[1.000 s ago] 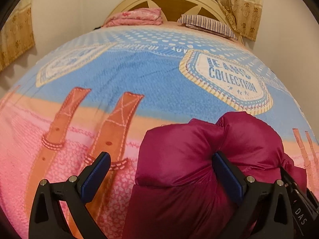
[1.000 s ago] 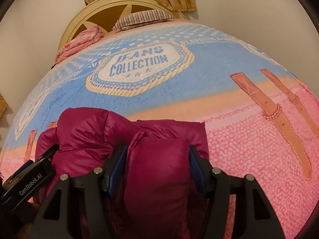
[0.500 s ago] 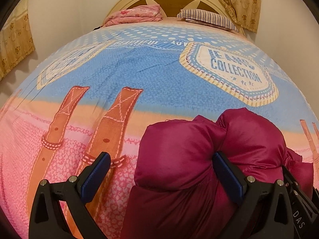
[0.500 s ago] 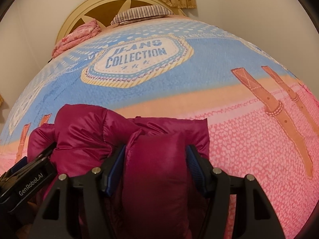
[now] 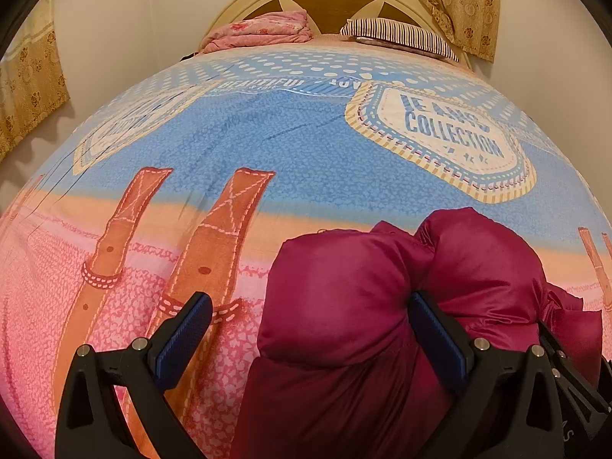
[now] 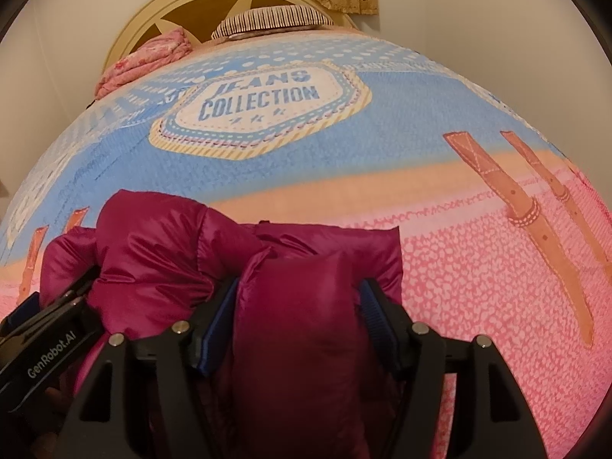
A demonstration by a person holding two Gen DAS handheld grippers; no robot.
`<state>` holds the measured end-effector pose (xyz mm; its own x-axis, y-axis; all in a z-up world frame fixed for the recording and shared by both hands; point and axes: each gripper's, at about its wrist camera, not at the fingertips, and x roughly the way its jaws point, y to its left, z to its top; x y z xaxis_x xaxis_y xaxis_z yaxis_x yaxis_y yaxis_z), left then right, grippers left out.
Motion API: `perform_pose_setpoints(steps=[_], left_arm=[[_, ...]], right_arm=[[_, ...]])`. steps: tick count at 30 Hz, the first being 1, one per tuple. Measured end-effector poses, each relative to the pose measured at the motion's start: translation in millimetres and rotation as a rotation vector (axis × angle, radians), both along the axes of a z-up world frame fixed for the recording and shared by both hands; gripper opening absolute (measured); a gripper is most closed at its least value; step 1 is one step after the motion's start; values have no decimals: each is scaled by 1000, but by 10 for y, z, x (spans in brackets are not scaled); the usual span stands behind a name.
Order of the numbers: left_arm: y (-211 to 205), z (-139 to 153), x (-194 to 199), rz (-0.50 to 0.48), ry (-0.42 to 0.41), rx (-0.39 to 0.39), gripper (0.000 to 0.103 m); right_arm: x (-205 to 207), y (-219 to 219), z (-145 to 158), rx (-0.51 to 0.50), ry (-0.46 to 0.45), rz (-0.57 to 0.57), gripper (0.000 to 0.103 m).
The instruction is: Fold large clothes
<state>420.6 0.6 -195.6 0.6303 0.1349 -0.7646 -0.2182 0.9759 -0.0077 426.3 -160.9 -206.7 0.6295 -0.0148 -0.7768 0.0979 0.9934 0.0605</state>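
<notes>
Left wrist view: the left claw [image 5: 310, 329] is spread wide and released, 1 pad against the puffy maroon jacket [image 5: 382, 306] at the bed's [image 5: 267, 153] near edge.

Right wrist view: the right claw [image 6: 300, 317] is opening, jacket [image 6: 298, 298] bulging between its pads.
</notes>
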Motion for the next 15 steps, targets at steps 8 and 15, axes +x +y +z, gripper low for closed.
perform_pose_setpoints(steps=[8, 15], left_arm=[[-6, -2, 2, 1, 0, 1, 102], [-6, -3, 3, 1, 0, 0, 102]], right_arm=[[23, 12, -8, -12, 8, 3, 68], [32, 20, -14, -19, 13, 7, 69]])
